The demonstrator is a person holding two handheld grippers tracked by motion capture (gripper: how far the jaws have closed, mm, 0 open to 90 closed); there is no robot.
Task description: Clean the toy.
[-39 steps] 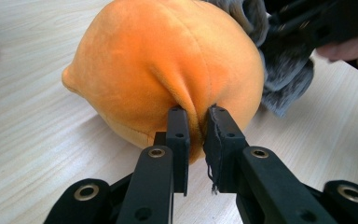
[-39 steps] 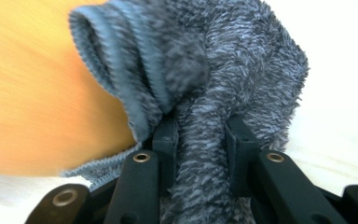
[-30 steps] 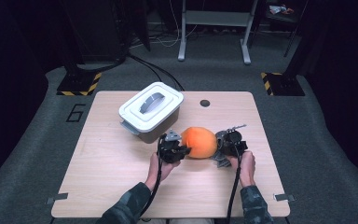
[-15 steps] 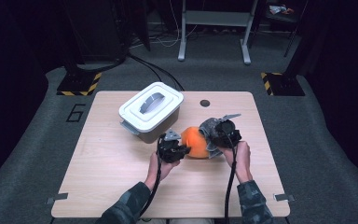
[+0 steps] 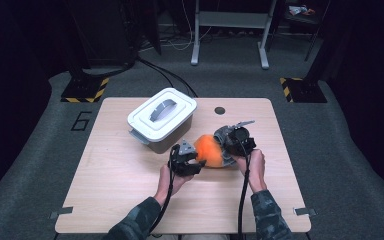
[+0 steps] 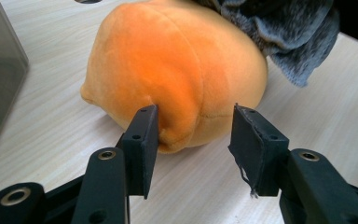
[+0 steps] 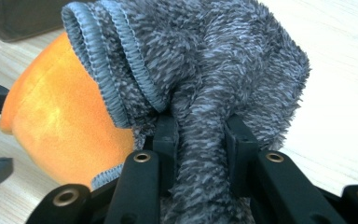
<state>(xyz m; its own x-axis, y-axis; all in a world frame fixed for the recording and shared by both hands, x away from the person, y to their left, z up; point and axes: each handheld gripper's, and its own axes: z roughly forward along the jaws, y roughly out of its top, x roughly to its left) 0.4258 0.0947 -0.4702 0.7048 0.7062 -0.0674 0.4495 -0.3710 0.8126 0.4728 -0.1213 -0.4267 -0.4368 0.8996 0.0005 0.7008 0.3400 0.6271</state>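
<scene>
Left gripper (image 5: 192, 159) low at plush's near-left side, jaws just opened, pads off orange plush (image 6: 177, 70), which sits mid-table (image 5: 105, 200) beside lidded bin (image 5: 162, 117). Right gripper (image 5: 227, 145) w/ hand behind, clamped on grey cloth (image 7: 214, 70) draped over plush's right end. Plush's far side hidden under cloth.

A light wooden table (image 5: 130, 200) is standing on dark grey carpet (image 5: 40, 165), which is bearing a painted "6" (image 5: 81, 120). Beyond the jaws, yellow-black striped bases (image 5: 85, 92) and a grey metal frame (image 5: 230, 30) are sitting in dim light, with what are probably cables (image 5: 180, 42) trailing across the floor.
</scene>
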